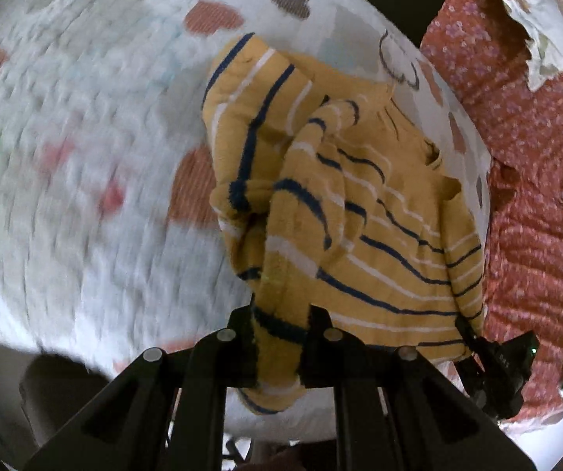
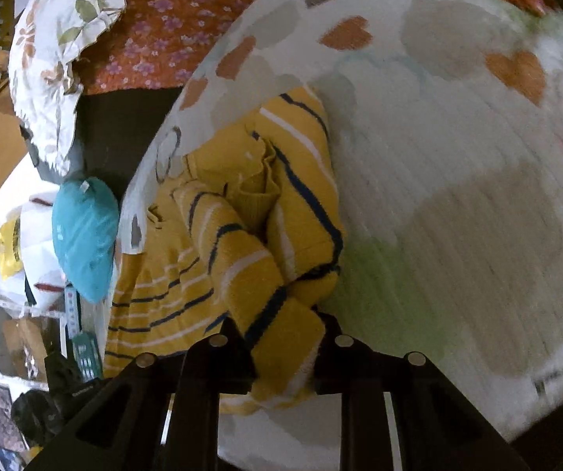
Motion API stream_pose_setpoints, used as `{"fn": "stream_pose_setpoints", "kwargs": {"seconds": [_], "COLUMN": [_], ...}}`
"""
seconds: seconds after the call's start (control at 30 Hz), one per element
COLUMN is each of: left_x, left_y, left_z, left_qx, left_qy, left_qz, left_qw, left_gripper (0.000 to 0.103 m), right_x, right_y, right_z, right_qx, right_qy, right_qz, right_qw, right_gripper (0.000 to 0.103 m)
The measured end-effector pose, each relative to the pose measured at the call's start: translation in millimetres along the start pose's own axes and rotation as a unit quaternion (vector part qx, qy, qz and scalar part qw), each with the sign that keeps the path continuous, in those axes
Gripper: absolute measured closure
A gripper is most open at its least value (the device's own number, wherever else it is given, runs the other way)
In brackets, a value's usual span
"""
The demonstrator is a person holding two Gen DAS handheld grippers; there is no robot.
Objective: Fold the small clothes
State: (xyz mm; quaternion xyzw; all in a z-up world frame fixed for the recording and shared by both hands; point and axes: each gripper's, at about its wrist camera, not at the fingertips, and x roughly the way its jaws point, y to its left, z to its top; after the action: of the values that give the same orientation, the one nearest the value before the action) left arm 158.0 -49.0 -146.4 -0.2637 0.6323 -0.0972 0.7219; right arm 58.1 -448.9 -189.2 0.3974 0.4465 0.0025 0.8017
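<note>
We hold the small yellow garment (image 1: 359, 212) — mustard knit with navy and white stripes — in both claws at once. Our left claw (image 1: 281, 337) is pressed together on a bunched, rolled edge of the fabric, which passes between its two black fingers (image 1: 242, 337) and hangs a little way below them. Our right claw (image 2: 285, 349) is likewise pinching a thick fold of the same cloth, a striped cuff or hem end that fills the gap between its jaws. The garment lies crumpled rather than flat, with one sleeve-like roll (image 2: 238, 251) doubled over the body, and it rests on a pale quilted blanket (image 1: 85, 196) printed with orange and brown hearts (image 1: 212, 17) and soft green patches. In the left wrist view the other claw (image 1: 505, 365) shows at the lower right edge of the garment. Beside the blanket lies a red-orange floral bedspread (image 1: 516, 125), and a white pillow with a leaf print (image 2: 57, 51) sits at its far side. A teal cushion-like object (image 2: 85, 235) shows just off the blanket's edge in the right wrist view — much of the surroundings there is blurred.
</note>
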Motion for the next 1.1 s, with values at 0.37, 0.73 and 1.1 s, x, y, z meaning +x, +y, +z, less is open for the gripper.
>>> {"fn": "stream_pose_setpoints", "kwargs": {"seconds": [0.37,0.73,1.1], "left_x": [-23.6,-26.1,41.7], "left_y": [48.6,-33.1,-38.3], "left_z": [-61.9,-89.1,-82.1], "left_qx": [-0.029,0.133,0.158], "left_qy": [-0.033,-0.068,-0.029], "left_qz": [0.013,0.037,0.127], "left_qw": [0.9989,0.9882,0.9787], "left_gripper": [0.082,0.065,0.068], "right_x": [-48.1,-62.1,-27.7], "right_y": [-46.5,15.0,0.2], "right_z": [-39.2,-53.6,-30.7], "right_qx": [0.001,-0.217,-0.315], "right_qy": [-0.034,-0.061,-0.033], "right_qz": [-0.035,-0.104,-0.301], "right_qw": [0.999,0.969,0.9], "right_gripper": [0.066,0.06,0.086]}}
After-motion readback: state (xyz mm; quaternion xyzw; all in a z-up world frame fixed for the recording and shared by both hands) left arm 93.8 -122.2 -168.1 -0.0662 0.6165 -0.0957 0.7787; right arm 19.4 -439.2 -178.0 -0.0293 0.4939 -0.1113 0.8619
